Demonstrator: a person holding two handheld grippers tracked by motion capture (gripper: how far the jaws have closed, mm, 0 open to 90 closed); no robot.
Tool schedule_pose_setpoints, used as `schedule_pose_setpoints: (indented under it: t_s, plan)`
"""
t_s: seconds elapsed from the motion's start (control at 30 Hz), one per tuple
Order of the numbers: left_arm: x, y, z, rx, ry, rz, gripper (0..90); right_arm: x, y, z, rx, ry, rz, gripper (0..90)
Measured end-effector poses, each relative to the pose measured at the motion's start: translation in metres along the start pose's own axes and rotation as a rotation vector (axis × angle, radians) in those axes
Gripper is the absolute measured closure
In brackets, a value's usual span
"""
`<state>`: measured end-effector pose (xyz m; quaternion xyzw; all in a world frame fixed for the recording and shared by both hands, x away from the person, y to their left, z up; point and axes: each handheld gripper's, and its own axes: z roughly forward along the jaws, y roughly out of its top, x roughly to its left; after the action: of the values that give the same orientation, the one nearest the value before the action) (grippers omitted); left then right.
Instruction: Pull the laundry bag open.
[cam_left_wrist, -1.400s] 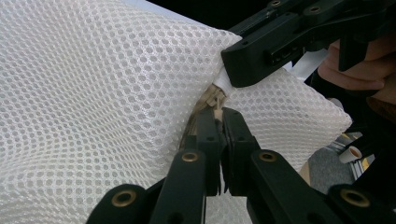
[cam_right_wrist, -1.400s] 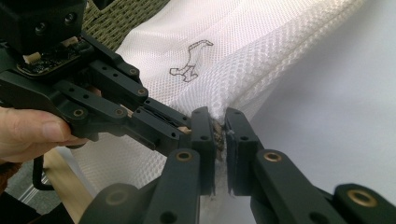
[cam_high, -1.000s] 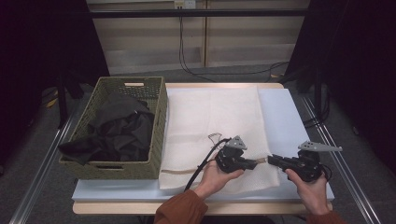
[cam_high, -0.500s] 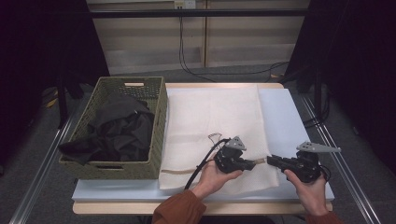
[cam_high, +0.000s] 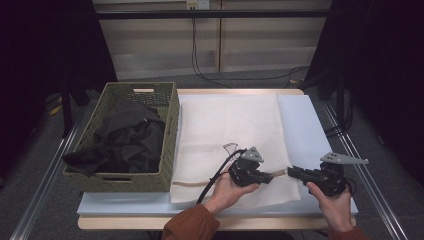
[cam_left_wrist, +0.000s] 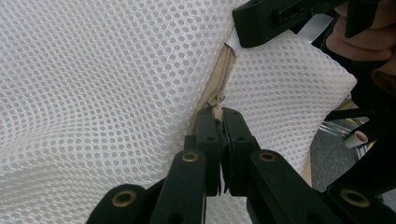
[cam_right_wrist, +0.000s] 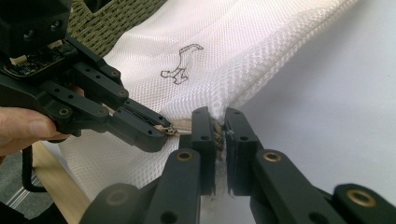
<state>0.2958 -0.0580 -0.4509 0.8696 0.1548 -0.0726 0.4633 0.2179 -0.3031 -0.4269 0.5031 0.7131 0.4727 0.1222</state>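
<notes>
Both pairs of fingers are pinched tight. Your left gripper (cam_left_wrist: 219, 116) has its black fingers (cam_left_wrist: 208, 135) pressed together on the zipper pull (cam_left_wrist: 217, 100) of the white mesh laundry bag (cam_high: 227, 130). Your right gripper (cam_right_wrist: 215, 122) has its fingers (cam_right_wrist: 201, 133) clamped on the bag's corner (cam_right_wrist: 219, 128), right at the end of the beige zipper (cam_left_wrist: 217, 77).

You hold the two grippers tip to tip near the front edge of the table (cam_high: 320, 125), right of its middle. In the high view your left gripper (cam_high: 276, 175) points rightward and your right gripper (cam_high: 290, 171) points leftward, with a short stretch of zipper between them. Your left hand (cam_high: 225, 190) and right hand (cam_high: 332, 205) come in from the front edge.

That bag lies flat on the pale sheet (cam_high: 300, 120) covering the table, running from the back edge to the front edge, its zipper along the front. A small black line drawing (cam_right_wrist: 181, 65) sits on the mesh just beyond your left gripper.

Beside the bag, along the table's left edge, stands a green woven basket (cam_high: 170, 145) with dark clothes (cam_high: 125, 140) heaped in it, some spilling over its left rim.
</notes>
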Motion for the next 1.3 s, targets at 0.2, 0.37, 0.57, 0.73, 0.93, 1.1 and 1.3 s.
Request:
schedule_pose_setpoints:
  t_s: [0.2, 0.37, 0.57, 0.73, 0.93, 1.1, 1.3]
  plan:
    - [0.001, -0.003, -0.002, -0.004, 0.001, -0.008, 87.1, -0.002, 0.0, -0.002, -0.004, -0.004, 0.011, 84.4]
    - [0.003, -0.005, -0.004, -0.019, -0.016, -0.013, 87.1, -0.002, 0.0, -0.002, -0.006, -0.002, 0.009, 84.4]
    - [0.003, -0.006, -0.007, 0.002, -0.003, -0.006, 87.1, 0.0, 0.0, -0.002, -0.008, -0.01, -0.006, 84.4]
    - [0.002, -0.007, -0.008, 0.001, 0.0, 0.0, 87.1, 0.0, -0.001, -0.002, -0.013, -0.01, -0.003, 84.4]
    - [0.004, -0.008, -0.008, 0.0, -0.001, 0.004, 87.1, 0.0, -0.001, -0.002, -0.013, -0.009, 0.003, 84.4]
    - [0.006, -0.01, -0.008, 0.007, -0.005, 0.001, 87.1, 0.0, -0.002, -0.002, -0.011, -0.015, 0.001, 84.4]
    - [0.007, -0.011, -0.007, 0.003, -0.009, -0.014, 87.1, 0.0, -0.002, -0.002, -0.012, -0.016, 0.0, 84.4]
